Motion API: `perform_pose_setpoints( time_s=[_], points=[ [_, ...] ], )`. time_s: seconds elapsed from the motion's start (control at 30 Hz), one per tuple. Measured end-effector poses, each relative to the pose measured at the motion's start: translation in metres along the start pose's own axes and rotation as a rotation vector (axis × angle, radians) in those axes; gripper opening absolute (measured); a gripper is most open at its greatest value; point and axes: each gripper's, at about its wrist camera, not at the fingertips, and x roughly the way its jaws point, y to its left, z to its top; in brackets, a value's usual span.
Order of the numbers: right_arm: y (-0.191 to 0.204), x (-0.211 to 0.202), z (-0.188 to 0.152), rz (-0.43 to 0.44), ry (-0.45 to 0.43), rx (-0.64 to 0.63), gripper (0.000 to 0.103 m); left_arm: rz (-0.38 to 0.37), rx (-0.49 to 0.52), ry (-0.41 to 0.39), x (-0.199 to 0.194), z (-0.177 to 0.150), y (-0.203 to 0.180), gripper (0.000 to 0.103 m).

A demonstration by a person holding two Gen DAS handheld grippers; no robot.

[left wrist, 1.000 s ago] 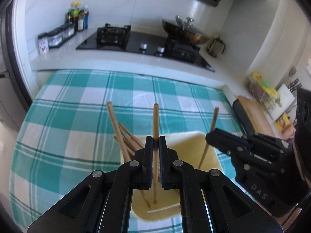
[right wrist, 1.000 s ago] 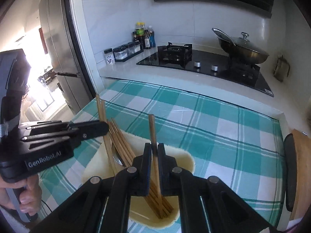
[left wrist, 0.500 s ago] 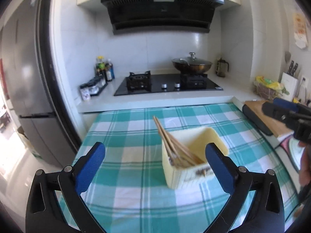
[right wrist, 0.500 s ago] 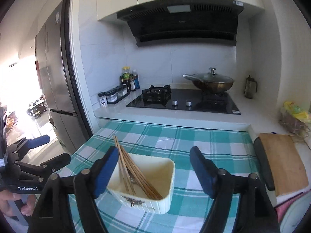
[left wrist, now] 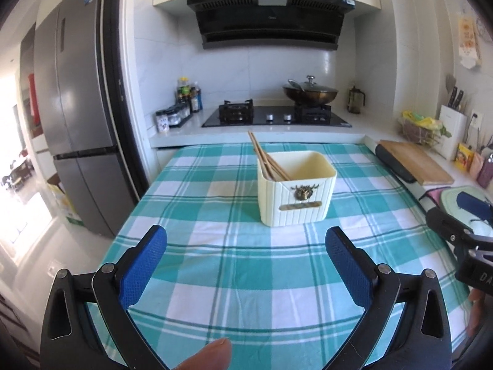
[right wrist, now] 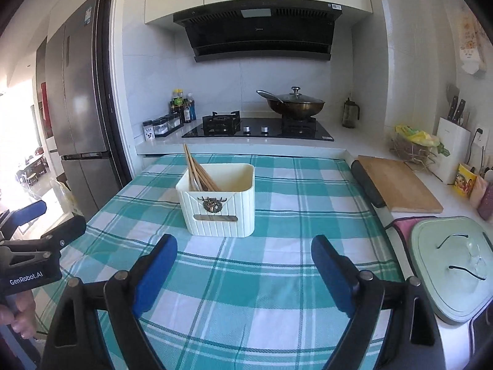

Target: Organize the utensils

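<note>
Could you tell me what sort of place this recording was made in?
A home kitchen, most likely: a gas stove with a lidded wok under a range hood, and a fridge at the left.

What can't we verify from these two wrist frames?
- Chopsticks lower ends and count: both views, hidden by the wall of the cream holder.
- Anything else in the holder: left view, front wall blocks its floor.
- Plaque text on the holder: too small in both views.
- Right gripper: cut off at the left view's edge.
</note>
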Motion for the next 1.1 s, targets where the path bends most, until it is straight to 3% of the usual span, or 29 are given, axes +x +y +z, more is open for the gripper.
perform_pose_setpoints(
  time_s=[0.23, 0.77, 0.93, 1.1],
  points=[
    [0.011, -0.033, 0.0, -0.007, -0.046, -0.043, 0.091, -0.002, 0.008, -0.038, -0.027, 0.002, -0.002, 0.103],
    [0.017, -0.057, -0.003, -0.001, -0.073, -0.054, 0.092, 0.021, -0.031, -0.034, -0.046, 0.004, 0.0, 0.103],
    [0.018, -0.059, -0.003, 0.004, -0.075, -0.056, 0.102, -0.001, -0.05, -0.019, -0.047, 0.004, 0.005, 0.103],
    [0.019, -0.06, -0.003, 0.007, -0.077, -0.055, 0.102, -0.002, -0.062, -0.01, -0.048, 0.005, 0.009, 0.103]
  ],
)
